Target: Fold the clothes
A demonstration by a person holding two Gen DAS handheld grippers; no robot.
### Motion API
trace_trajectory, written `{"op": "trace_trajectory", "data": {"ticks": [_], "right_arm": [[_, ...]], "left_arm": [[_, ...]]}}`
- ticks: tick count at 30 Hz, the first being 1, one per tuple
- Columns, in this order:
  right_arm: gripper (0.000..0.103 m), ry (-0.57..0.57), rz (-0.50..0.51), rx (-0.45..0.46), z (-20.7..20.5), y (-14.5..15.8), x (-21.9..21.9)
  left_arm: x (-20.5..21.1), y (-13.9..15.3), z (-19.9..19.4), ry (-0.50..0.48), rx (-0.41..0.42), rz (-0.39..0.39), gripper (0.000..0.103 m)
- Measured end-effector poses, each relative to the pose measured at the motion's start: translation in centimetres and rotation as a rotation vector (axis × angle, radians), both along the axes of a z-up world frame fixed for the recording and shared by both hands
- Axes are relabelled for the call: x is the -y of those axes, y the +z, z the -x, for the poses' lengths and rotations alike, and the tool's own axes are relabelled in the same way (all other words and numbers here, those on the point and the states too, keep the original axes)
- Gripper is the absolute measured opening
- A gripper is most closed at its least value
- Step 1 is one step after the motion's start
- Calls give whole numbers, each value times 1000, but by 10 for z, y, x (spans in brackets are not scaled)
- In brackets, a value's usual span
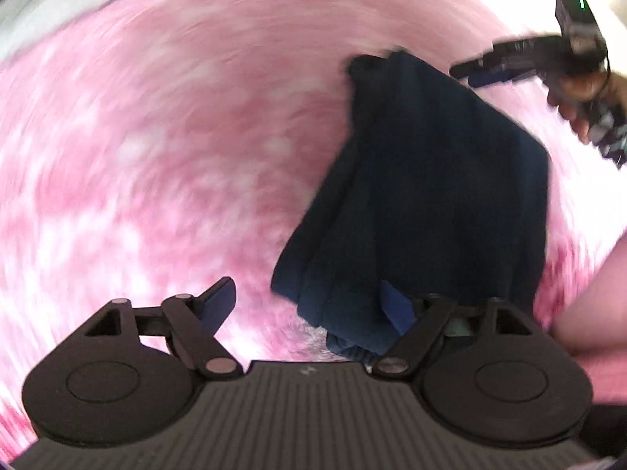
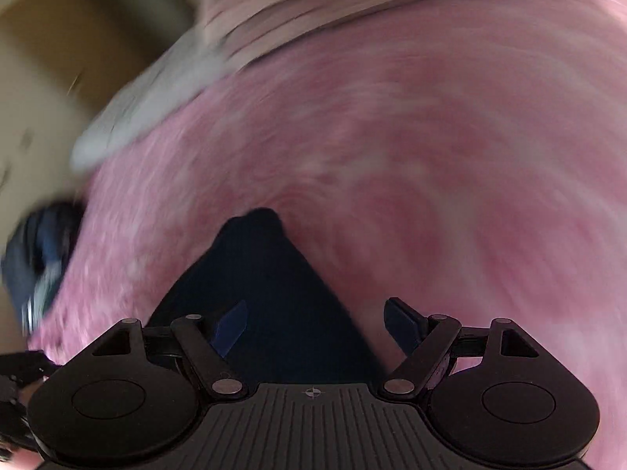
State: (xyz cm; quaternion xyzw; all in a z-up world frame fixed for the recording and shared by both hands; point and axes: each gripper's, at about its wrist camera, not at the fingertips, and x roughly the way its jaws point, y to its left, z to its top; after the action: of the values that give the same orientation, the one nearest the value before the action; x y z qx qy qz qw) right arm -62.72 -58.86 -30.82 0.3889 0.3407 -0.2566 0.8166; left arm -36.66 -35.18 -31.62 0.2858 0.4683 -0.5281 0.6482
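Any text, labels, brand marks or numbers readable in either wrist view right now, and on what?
No readable text in either view.
Left gripper body: a small pale mark at its top edge, too small to read.
Right gripper body: a small crosshair symbol at its top edge, no letters.
Dark blue garment: no tag or print visible.
Pink blanket: blurred mottled pattern only.

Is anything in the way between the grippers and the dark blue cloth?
Nothing visible. The dark blue garment lies on the pink blanket, right at the left gripper, whose jaws are open. The right gripper is open just above the same garment, with only blanket around it.
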Motion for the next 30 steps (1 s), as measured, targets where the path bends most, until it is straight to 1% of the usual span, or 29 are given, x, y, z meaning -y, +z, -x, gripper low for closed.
{"op": "trace_trajectory", "data": {"ticks": [1, 2, 4, 5, 6, 7, 8, 9, 10, 12, 14, 16, 18, 20, 21, 23, 24, 25, 28, 30], "right_arm": [[80, 60, -6, 2, -16, -7, 12], [80, 116, -35, 9, -30, -15, 20], [80, 218, -109, 16, -55, -33, 32], [80, 248, -131, 3, -63, -41, 37], [80, 258, -136, -3, -69, -46, 39], [72, 263, -138, -8, -74, -50, 42], [54, 249, -159, 8, -71, -50, 43], [32, 230, -185, 29, -65, -50, 43], [26, 202, -191, 45, -57, -46, 42], [25, 139, -191, 75, -40, -36, 41], [24, 38, -175, 105, -16, -19, 43], [24, -73, -140, 112, 11, -5, 43], [24, -194, -125, 89, 33, -6, 46], [26, -278, -143, 58, 43, -21, 49], [28, -319, -155, 43, 47, -29, 51], [41, -341, -156, 29, 47, -38, 50], [61, -354, -133, 17, 48, -35, 47], [66, -368, -105, 3, 49, -30, 44], [66, -403, -42, 6, 66, -9, 24], [66, -429, -18, -4, 82, 6, 4]], "left_arm": [[-5, -3, -4, 70, -39, 7, 82], [-10, -6, -9, 139, -80, 14, 82], [-22, -18, -19, 269, -202, 26, 82], [-26, -24, -24, 316, -265, 32, 79], [-29, -30, -29, 353, -322, 40, 69], [-29, -31, -32, 360, -363, 54, 62], [-29, -33, -35, 368, -404, 69, 49], [-27, -33, -38, 365, -432, 80, 39], [-19, -29, -38, 330, -418, 81, 39], [2, -20, -39, 254, -370, 79, 36], [28, -12, -48, 178, -334, 100, 35], [63, -7, -58, 86, -295, 121, 35], [103, -10, -67, 4, -264, 128, 38], [137, -16, -72, -60, -240, 117, 42], [150, -19, -74, -90, -226, 109, 45], [162, -17, -73, -152, -179, 100, 47], [158, -12, -71, -162, -156, 105, 46], [153, -7, -70, -172, -132, 111, 44], [134, 11, -63, -218, -42, 134, 44], [115, 26, -51, -299, 27, 157, 44]]}}
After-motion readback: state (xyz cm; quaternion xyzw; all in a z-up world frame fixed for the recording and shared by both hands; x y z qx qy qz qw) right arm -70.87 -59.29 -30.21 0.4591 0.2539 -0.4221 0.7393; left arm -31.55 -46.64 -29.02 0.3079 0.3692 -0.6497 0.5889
